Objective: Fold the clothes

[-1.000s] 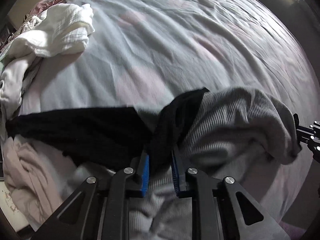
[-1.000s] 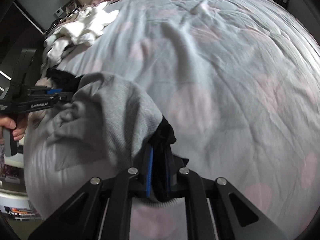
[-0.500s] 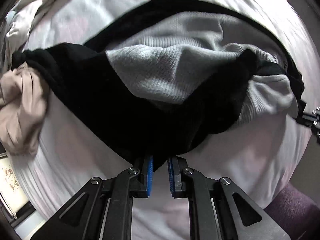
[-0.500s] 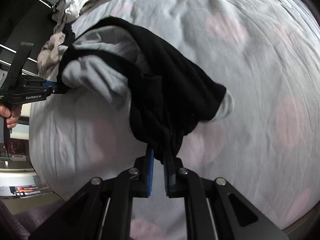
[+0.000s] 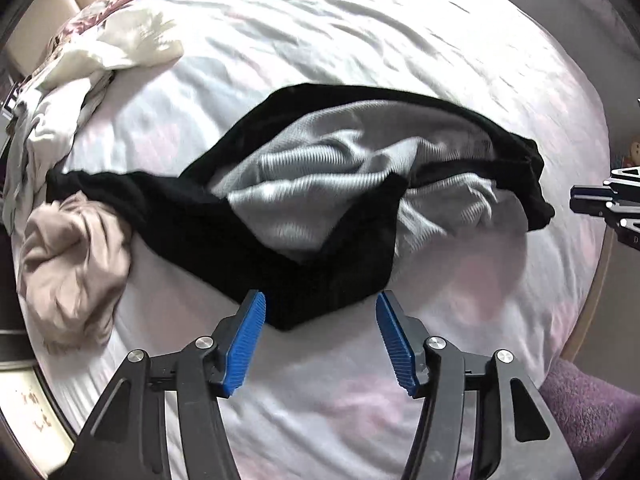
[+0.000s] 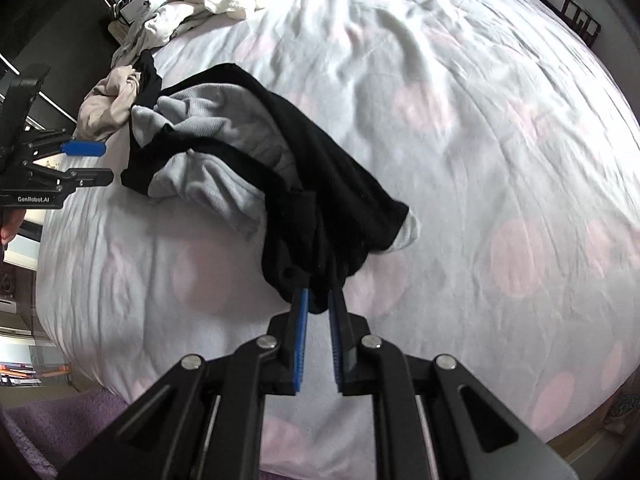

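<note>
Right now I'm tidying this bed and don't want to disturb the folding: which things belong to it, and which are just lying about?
Part of the job:
- black and grey garment
- left hand-held gripper, open
- right hand-held gripper, gripping it

Lying about:
- beige garment
- white clothes pile
- bedsheet

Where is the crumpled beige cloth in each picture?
Left wrist view: the beige cloth sits at the left edge, left of the black and grey garment.
Right wrist view: the beige cloth is upper left.
Shared landmark: the garment's black sleeve tip touches it in both.
</note>
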The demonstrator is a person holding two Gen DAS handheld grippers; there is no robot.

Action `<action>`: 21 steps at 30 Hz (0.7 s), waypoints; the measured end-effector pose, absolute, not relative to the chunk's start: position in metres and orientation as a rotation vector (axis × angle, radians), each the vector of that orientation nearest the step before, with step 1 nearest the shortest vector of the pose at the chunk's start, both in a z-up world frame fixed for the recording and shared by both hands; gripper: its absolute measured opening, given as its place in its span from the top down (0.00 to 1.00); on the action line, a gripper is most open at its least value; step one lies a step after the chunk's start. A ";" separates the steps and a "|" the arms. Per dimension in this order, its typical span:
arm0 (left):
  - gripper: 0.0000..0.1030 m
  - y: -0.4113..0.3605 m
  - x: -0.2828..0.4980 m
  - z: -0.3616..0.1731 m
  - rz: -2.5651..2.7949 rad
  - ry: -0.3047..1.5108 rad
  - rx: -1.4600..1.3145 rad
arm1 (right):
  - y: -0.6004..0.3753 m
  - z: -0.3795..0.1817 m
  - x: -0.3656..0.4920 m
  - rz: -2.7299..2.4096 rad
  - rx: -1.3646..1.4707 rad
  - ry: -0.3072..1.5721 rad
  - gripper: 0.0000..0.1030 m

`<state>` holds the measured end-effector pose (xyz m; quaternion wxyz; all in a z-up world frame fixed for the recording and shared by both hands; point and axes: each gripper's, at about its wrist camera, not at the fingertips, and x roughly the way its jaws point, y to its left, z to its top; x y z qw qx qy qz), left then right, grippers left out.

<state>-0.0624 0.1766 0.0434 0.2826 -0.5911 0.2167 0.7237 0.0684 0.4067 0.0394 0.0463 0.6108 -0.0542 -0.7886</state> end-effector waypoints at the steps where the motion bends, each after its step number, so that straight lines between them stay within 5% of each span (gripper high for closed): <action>1: 0.42 0.182 -0.065 0.040 1.936 0.585 -1.580 | 0.405 0.039 0.069 -2.408 1.863 -0.162 0.86; 16: 0.42 0.193 -0.057 -0.001 1.863 0.584 -1.623 | 0.403 0.017 0.052 -2.448 1.798 -0.301 0.79; 18: 0.42 0.195 -0.055 -0.002 1.864 0.586 -1.626 | 0.406 0.012 0.050 -2.442 1.773 -0.374 0.35; 20: 0.42 0.195 -0.054 -0.003 1.867 0.579 -1.633 | 0.407 0.011 0.048 -2.461 1.737 -0.421 0.17; 21: 0.42 0.195 -0.053 -0.004 1.869 0.573 -1.636 | 0.405 0.010 0.046 -2.472 1.727 -0.418 0.16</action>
